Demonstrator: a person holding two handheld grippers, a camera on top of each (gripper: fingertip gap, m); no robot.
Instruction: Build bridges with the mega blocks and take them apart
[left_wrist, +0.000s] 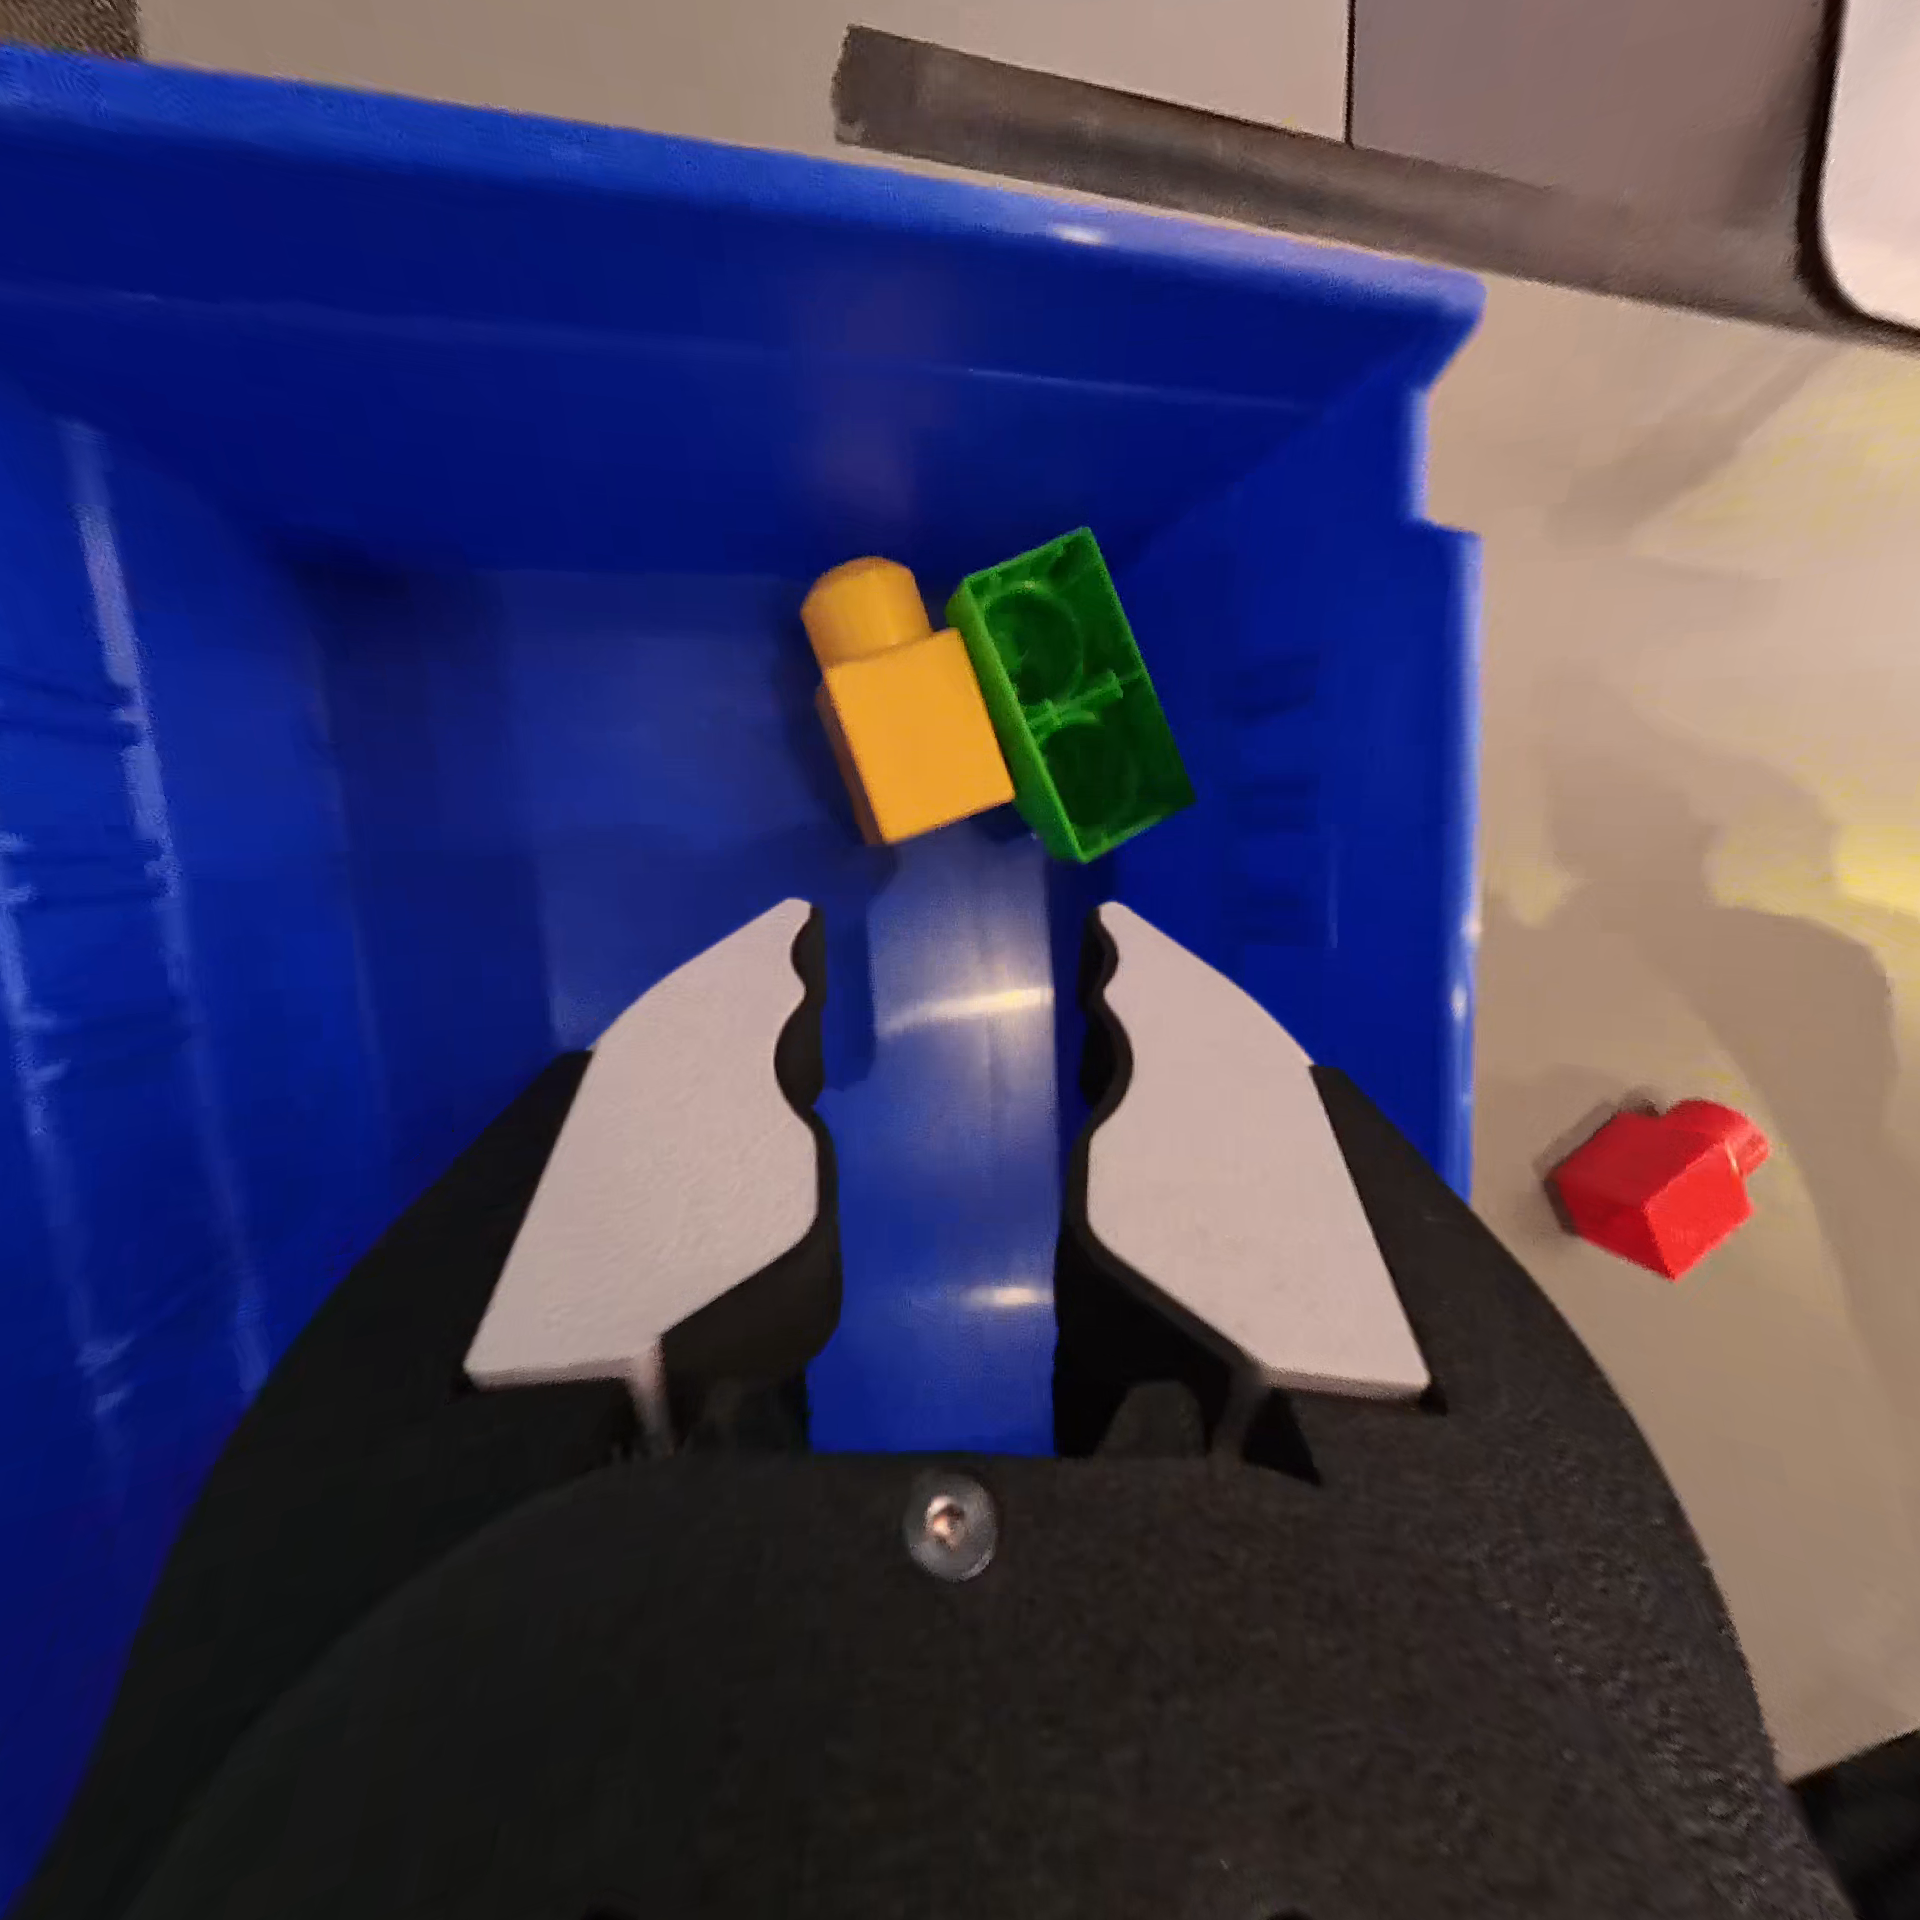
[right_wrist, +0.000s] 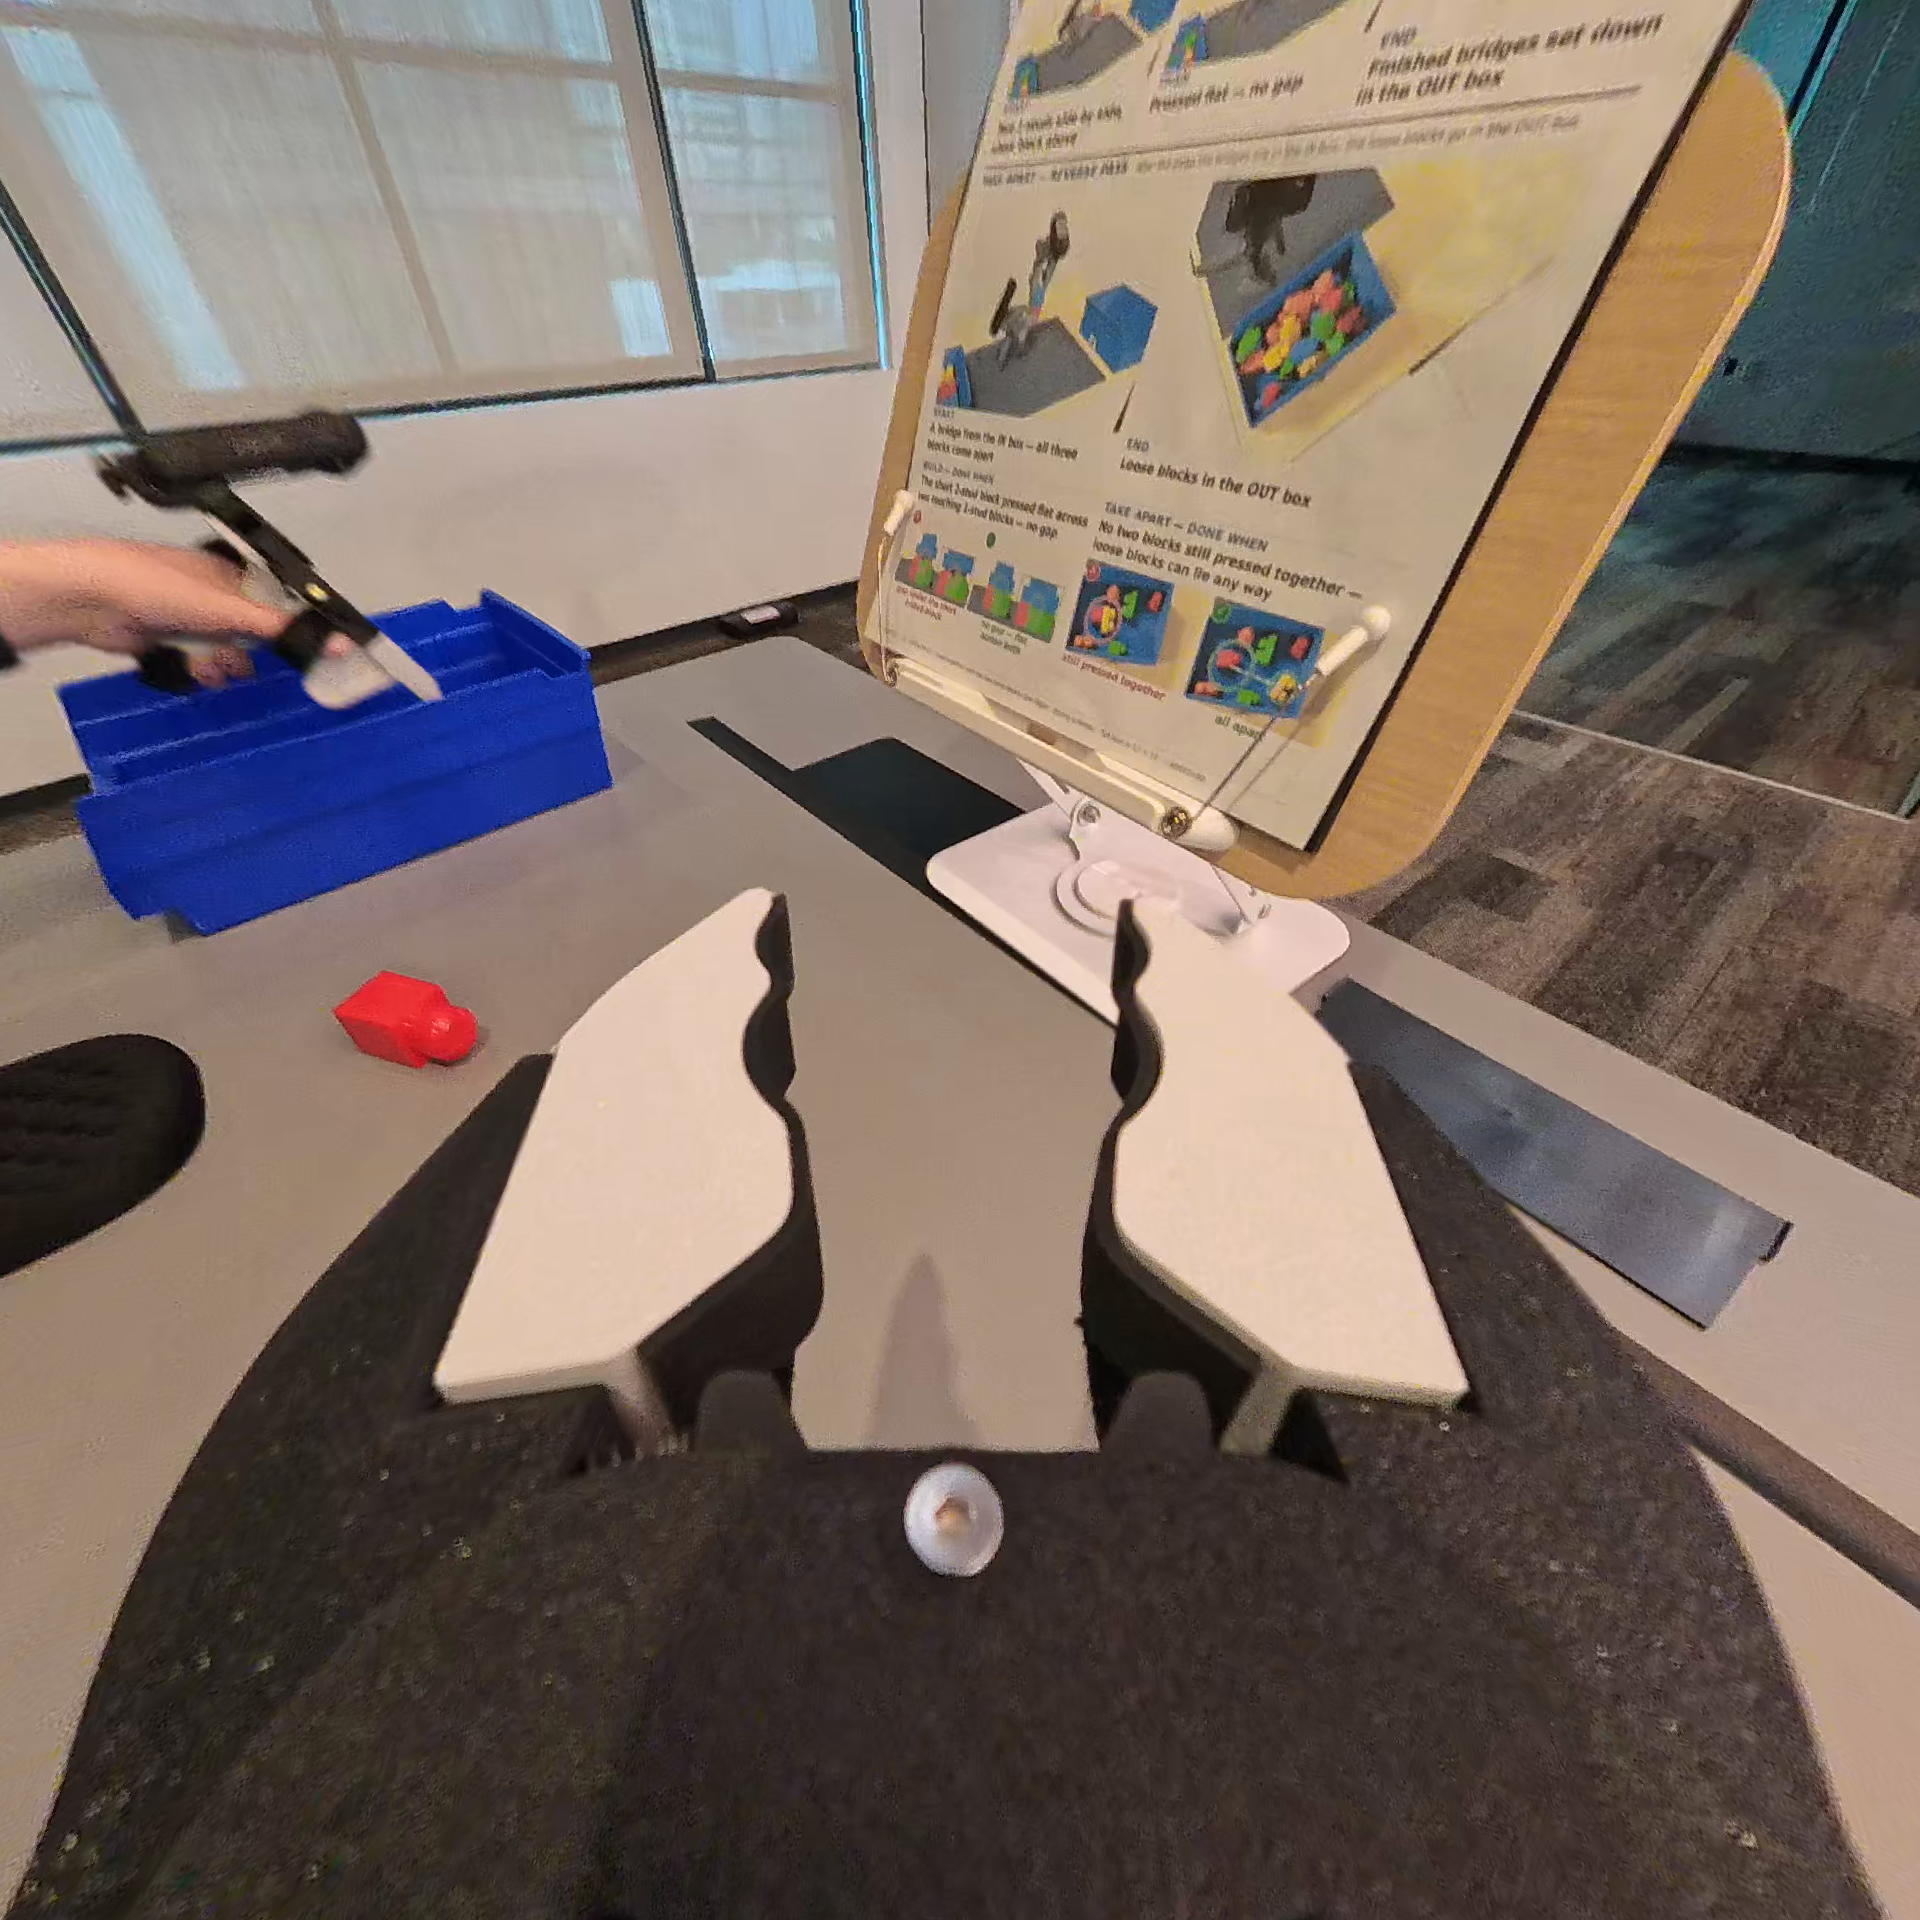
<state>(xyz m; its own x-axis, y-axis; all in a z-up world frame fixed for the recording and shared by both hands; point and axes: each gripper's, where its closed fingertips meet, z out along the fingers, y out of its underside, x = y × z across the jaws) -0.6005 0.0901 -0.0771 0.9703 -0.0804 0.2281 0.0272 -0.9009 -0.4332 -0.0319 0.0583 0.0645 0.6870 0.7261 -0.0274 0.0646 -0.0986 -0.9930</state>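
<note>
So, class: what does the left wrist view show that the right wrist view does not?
Only the left wrist view shows inside the blue bin: a yellow block touching a green block. Only the right wrist view shows the instruction board, the window and a hand holding the left claw. Both show the bin and the red block on the table.

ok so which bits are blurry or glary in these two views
Left wrist view: the blue bin walls are motion-smeared with white glare streaks on its floor, and the red block is soft. Right wrist view: the left gripper and hand are blurred; the window is washed out.
</note>
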